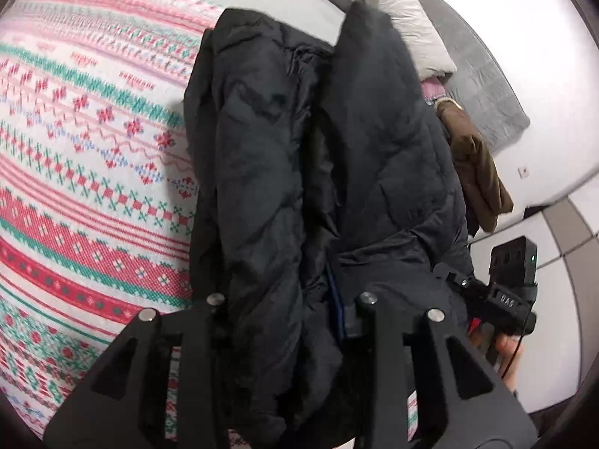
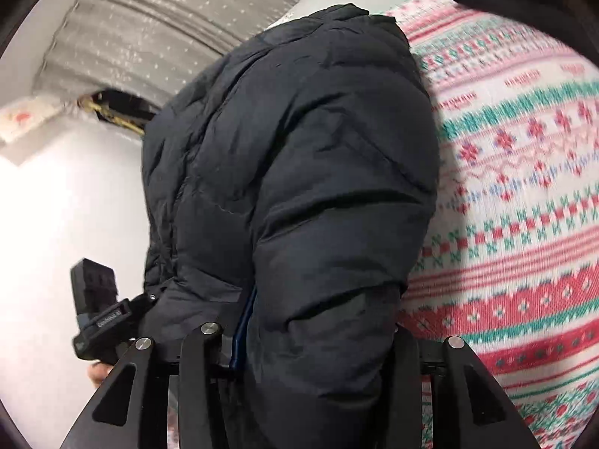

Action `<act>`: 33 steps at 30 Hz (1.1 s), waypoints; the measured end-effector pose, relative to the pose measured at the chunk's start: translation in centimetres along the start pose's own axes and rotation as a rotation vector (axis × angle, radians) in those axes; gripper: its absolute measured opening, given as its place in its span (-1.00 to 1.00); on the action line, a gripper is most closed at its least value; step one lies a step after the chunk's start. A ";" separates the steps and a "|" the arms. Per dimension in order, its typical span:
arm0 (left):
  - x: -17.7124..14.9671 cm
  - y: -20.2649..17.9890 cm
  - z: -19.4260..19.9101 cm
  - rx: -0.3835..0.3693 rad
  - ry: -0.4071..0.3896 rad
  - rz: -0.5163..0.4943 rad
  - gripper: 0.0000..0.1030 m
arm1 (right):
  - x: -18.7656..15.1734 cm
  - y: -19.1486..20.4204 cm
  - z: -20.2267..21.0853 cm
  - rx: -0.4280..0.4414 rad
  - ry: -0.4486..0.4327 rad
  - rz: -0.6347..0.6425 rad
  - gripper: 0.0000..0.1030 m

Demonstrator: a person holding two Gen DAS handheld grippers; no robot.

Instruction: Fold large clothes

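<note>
Both the left gripper (image 1: 288, 321) and right gripper (image 2: 299, 340) clamp the near hem of the black puffer jacket (image 1: 337, 142), lengthwise at frame centre on the patterned bedspread (image 1: 82, 187), evidently to raise that edge evenly for folding.

We see a bed covered by a patterned blanket (image 1: 93, 157) in red, green and white bands. At its far end lie pale pillows (image 1: 404, 26) against a grey headboard (image 1: 483, 71). To the right stands a white wall (image 1: 561, 142); a sparkly grey curtain (image 2: 149, 18) hangs opposite.
</note>
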State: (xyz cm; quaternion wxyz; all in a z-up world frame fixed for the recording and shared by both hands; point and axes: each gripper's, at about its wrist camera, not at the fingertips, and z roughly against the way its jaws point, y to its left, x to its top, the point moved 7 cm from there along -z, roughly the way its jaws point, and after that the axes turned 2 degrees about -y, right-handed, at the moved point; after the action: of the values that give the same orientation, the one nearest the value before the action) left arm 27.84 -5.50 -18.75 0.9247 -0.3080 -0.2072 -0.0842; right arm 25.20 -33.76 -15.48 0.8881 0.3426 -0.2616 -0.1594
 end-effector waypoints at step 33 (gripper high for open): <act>-1.1 -1.0 8.9 0.153 -0.144 -0.129 0.05 | 1.8 3.7 6.3 -0.283 -0.144 0.097 0.30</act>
State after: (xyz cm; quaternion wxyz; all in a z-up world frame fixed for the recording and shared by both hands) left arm 23.64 -0.84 -12.25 0.9209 -0.2280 -0.2983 -0.1049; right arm 23.43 -35.22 -8.36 0.9131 0.1890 -0.3156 -0.1758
